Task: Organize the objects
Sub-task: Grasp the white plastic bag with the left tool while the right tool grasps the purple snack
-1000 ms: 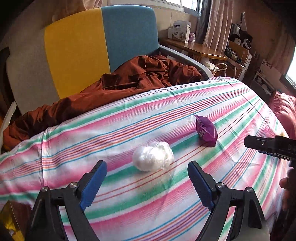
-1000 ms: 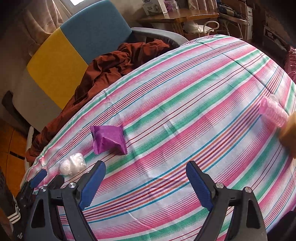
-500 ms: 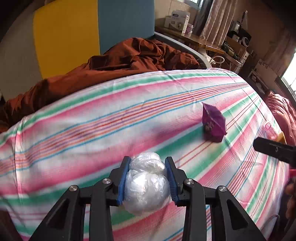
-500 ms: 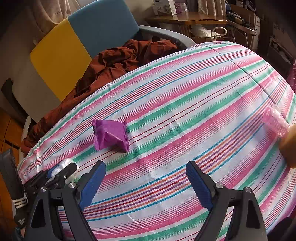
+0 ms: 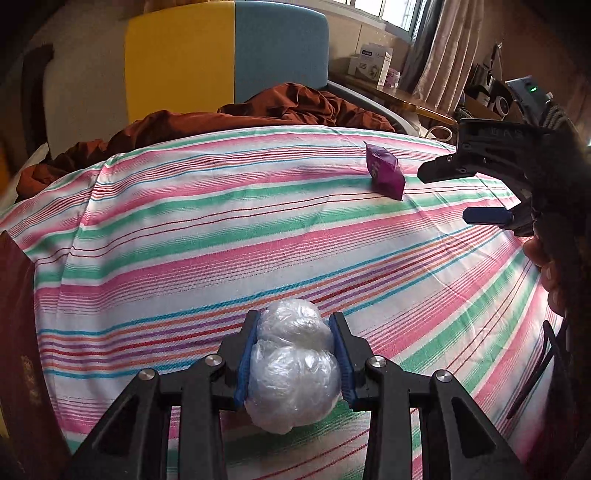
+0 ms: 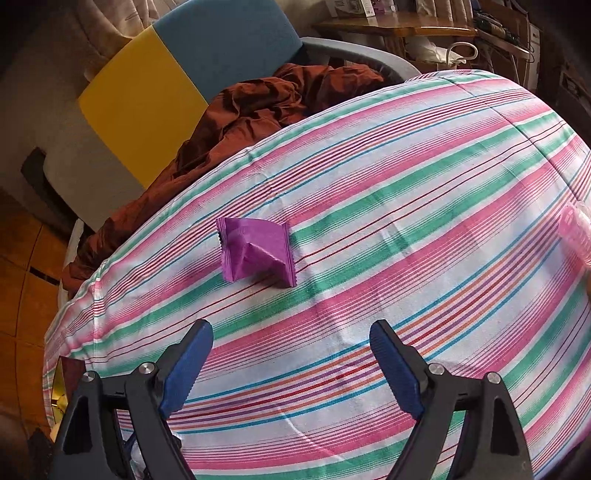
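My left gripper (image 5: 295,318) is shut on a white bundle of crumpled clear plastic (image 5: 293,373), both blue pads pressing its sides, held just over the striped tablecloth (image 5: 184,258) near its front edge. A purple foil packet (image 5: 384,173) lies farther back on the right. In the right wrist view the same purple packet (image 6: 258,251) sits ahead of my right gripper (image 6: 291,369), which hovers open with nothing between its fingers. The right gripper (image 5: 463,192) also shows at the right of the left wrist view, next to the packet.
A pink ribbed plastic item (image 6: 576,232) lies at the cloth's right edge. Behind the table stands a yellow and blue armchair (image 5: 221,55) with a brown cloth (image 5: 288,107) piled on it. A dark red object (image 5: 18,332) stands at the left. A wooden desk (image 6: 399,27) is at the back right.
The left gripper closed on the white bundle, then carried it back toward the table's near left part. The right gripper stayed open and hardly moved.
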### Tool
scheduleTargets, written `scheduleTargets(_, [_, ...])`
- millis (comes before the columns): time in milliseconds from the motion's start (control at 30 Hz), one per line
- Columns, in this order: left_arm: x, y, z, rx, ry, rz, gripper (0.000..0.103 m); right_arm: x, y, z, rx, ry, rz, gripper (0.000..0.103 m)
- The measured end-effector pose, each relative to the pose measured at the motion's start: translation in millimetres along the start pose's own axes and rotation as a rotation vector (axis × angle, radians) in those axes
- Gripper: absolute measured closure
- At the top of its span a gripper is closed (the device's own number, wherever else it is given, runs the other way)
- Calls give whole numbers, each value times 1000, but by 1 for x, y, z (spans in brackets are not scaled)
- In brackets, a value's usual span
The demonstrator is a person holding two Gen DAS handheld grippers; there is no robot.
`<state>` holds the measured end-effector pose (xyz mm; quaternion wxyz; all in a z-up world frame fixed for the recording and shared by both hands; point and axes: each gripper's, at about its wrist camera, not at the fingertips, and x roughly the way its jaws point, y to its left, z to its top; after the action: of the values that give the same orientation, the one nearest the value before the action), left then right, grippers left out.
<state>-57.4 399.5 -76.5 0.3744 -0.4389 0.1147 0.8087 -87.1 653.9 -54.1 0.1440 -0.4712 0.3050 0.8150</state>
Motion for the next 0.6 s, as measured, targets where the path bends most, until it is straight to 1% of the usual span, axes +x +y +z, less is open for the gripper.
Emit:
scheduleTargets(133, [6,0,7,18,3,-13,65,4,12,18,-24,-4,-13,15])
scheduleTargets(200, [8,-1,9,25,5,-10,65,15,19,32,-31,6,-26,16])
scheduleTargets(267, [9,1,8,20,2,-16,65,28,26,42,-50,26,-37,25])
scheduleTargets(333, [10,2,9,17,0,-22,65,42,32,51,-71,40,-73,27])
scheduleTargets(400, [11,3,8,15,-3,-31,63,56,35,57,-85,70,-89,36])
scheduleTargets(433, [11,4,8,12,-6,-37,63,62,36,57,-95,87,-90,50])
scheduleTargets(467, [12,5,8,5,-10,-46,63,66,38,57,-106,84,-103,58])
scheduleTargets(500, [12,7,8,-3,-10,-56,63,67,39,57,-118,72,-120,58])
scheduleTargets(567, [12,10,9,-21,-9,-75,63,66,45,52,-156,81,-111,63])
scheduleTargets(600, [12,11,9,-25,-11,-80,63,65,48,46,-180,86,-110,63])
